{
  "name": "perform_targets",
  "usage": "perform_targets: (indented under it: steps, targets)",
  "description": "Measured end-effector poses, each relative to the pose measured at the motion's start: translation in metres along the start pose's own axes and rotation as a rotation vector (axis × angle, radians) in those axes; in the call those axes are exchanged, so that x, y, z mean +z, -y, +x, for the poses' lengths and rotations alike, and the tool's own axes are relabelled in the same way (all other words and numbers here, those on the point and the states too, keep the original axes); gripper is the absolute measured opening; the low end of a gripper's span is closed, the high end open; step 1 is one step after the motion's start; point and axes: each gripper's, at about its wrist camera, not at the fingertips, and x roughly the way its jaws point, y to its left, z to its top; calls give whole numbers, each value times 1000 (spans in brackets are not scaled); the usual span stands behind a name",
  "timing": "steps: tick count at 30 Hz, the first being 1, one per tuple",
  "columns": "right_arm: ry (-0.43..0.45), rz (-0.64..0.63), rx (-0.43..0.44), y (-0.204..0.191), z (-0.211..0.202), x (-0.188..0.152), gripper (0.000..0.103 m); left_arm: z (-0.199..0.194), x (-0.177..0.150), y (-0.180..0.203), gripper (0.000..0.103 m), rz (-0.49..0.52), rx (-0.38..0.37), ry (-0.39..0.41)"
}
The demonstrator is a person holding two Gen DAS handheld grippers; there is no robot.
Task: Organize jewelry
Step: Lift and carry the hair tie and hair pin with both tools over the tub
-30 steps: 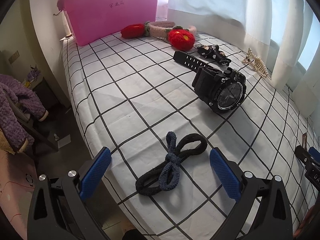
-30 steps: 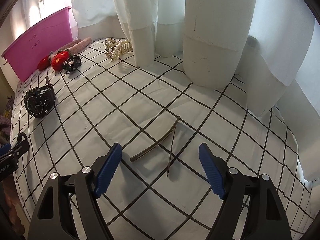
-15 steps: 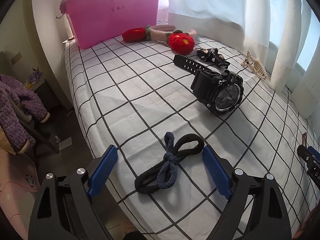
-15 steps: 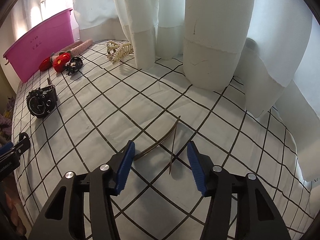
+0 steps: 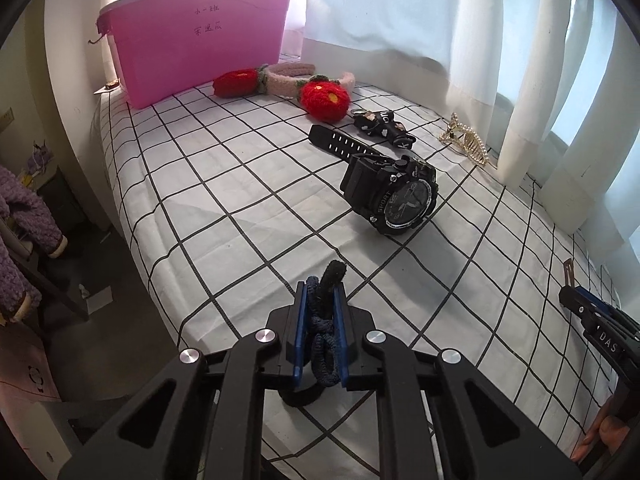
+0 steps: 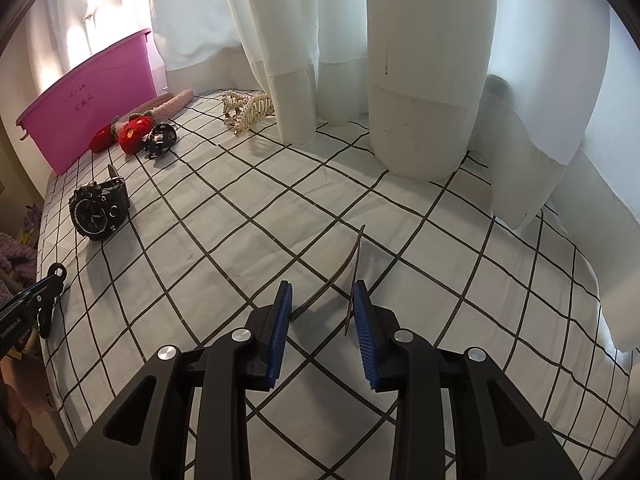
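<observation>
Angling down: L tool [image 5: 320,300], R tool [image 6: 322,300]

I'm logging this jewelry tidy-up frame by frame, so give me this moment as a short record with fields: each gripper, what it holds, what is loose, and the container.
left gripper: jaws just closed on the dark hair tie
right gripper: jaws just closed on the thin brown hair clip, pads at its two ends
surface: checked cloth
loose items: black watch, knitted headband with red flowers, small black charm, pearl claw clip
container: pink bin, at the far end
</observation>
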Motion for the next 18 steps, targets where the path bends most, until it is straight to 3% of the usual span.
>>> perform_targets:
  steps: [9, 18]
  targets:
    - [-2, -10, 87, -13, -28, 9, 30, -25, 14, 2, 13, 15, 12, -18]
    - [22, -85, 159, -42, -72, 46, 30, -81, 48, -1, 13, 29, 27, -26]
